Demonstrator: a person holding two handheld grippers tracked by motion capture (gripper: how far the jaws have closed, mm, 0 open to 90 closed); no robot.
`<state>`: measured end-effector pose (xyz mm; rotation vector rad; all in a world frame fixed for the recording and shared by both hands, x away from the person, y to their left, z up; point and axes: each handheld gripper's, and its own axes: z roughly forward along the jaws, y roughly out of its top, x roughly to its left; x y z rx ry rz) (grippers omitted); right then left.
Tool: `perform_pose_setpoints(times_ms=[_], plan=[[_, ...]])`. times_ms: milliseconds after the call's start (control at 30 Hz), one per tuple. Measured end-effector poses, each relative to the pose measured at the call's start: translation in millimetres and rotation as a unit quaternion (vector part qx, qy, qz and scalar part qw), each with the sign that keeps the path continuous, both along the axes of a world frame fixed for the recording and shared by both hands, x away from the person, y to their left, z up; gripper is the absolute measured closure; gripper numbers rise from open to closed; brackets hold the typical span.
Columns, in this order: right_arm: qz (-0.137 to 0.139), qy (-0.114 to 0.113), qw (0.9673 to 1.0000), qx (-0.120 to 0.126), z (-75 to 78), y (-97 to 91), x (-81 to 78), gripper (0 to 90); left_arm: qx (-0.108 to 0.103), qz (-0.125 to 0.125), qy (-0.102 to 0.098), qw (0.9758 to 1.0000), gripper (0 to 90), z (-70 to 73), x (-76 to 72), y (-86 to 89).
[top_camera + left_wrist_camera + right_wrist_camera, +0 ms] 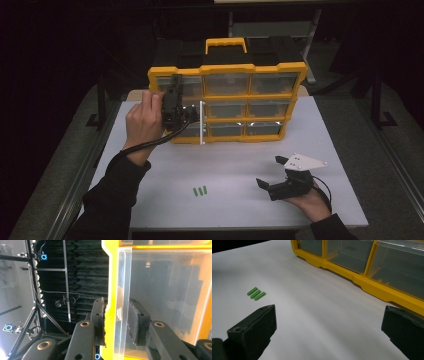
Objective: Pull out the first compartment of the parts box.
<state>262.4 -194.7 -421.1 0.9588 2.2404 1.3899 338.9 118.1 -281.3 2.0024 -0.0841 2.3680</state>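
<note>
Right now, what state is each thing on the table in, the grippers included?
organizer case: upright on the table, drawers facing the person.
left gripper: shut on the case's yellow left frame edge.
right gripper: open, resting low over the table, holding nothing.
green sticks: three lying flat side by side on the table, untouched.

Left claw clamped, right claw wide.

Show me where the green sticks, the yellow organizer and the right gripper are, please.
green sticks [200,190]: high view, on the middle stick.
yellow organizer [227,67]: high view, on its top frame bar.
right gripper [270,172]: high view, midway between its two jaw tips.
</note>
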Motion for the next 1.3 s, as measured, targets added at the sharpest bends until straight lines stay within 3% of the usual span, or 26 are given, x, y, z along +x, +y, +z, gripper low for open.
perform_pose_setpoints(times_ms=[500,1300], plan=[[0.001,0.0,1.0,0.0,-0.1,0.1,-0.2,0.0,-0.003,0.014,0.03,0.9994,76.8,3.5,-1.0,-1.7],[0.0,0.001,1.0,0.0,-0.3,-0.1,-0.5,0.0,0.007,0.013,0.042,0.999,80.2,4.7,-2.4,-1.2]])
